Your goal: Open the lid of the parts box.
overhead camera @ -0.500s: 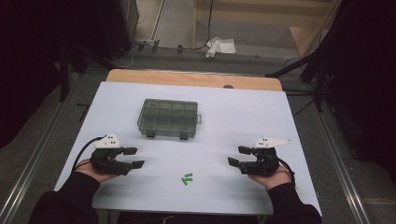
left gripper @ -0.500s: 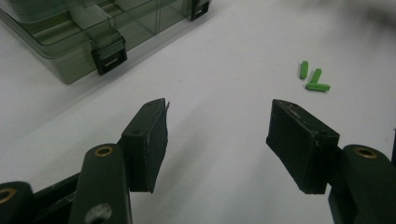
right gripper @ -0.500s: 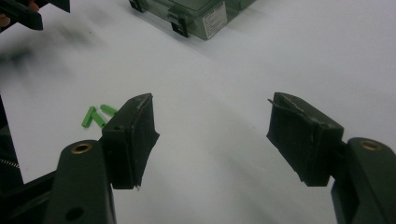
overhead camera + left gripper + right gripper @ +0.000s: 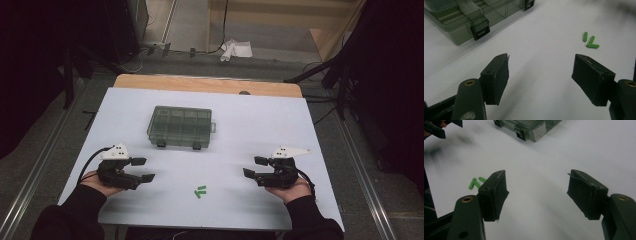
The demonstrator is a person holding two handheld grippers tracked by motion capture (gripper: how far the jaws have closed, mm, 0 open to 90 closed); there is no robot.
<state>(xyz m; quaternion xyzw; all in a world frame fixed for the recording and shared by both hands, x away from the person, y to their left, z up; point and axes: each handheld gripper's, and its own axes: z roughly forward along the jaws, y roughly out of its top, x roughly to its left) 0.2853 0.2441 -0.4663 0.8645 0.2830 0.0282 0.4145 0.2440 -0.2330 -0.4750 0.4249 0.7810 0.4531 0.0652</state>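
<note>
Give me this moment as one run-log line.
left tool: open, empty | right tool: open, empty | green pieces: on table between tools, untouched | compartment box: lid closed, farther back

On the table (image 4: 280, 120), toward twelve o'clock: compartment box (image 4: 180, 125). Near the six o'clock edge: small sticks (image 4: 200, 191), touching one another. At eight o'clock of the sticks: left gripper (image 4: 141, 169). At three o'clock of them: right gripper (image 4: 254, 167). Both well apart from box.
</note>
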